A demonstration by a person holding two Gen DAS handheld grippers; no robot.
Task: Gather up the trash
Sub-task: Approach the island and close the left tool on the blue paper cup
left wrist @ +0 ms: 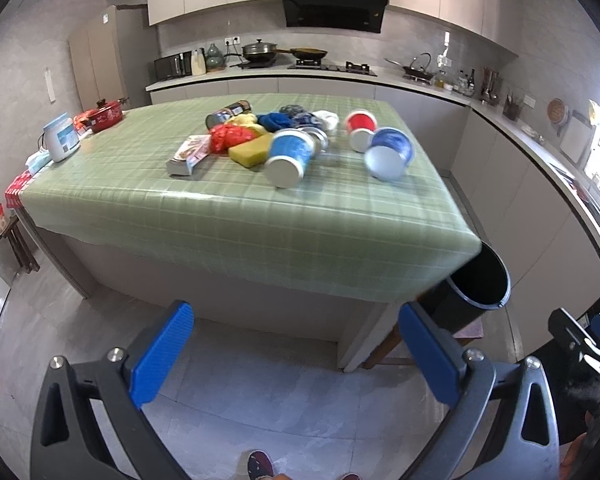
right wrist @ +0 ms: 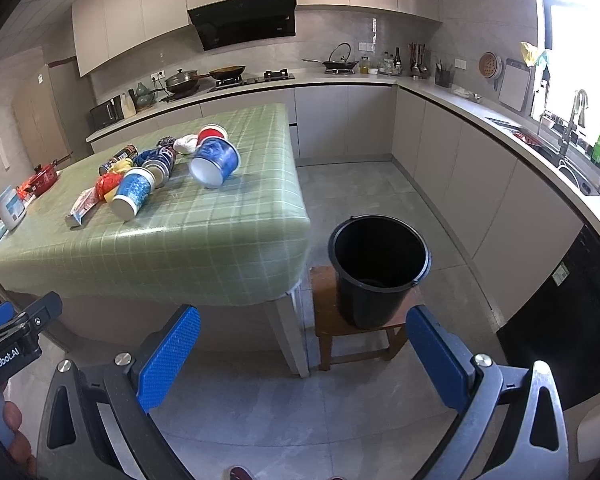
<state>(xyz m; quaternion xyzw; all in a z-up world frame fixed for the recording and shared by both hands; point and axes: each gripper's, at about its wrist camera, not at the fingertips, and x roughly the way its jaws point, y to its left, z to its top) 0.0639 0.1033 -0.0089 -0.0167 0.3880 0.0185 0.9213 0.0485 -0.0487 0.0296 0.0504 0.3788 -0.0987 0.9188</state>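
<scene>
A pile of trash lies on the green checked table: two blue paper cups on their sides, a red cup, a can, a yellow sponge, a red wrapper and a flat packet. In the right wrist view the same pile shows, with the larger blue cup nearest the table's right edge. A black bucket stands on a wooden stool off the table's right corner. My left gripper and right gripper both hang open over the floor, short of the table, holding nothing.
A red pot and a white appliance sit at the table's far left. Kitchen counters with a stove, pans and a sink run along the back and right walls. Grey floor lies between table and cabinets. A shoe shows below.
</scene>
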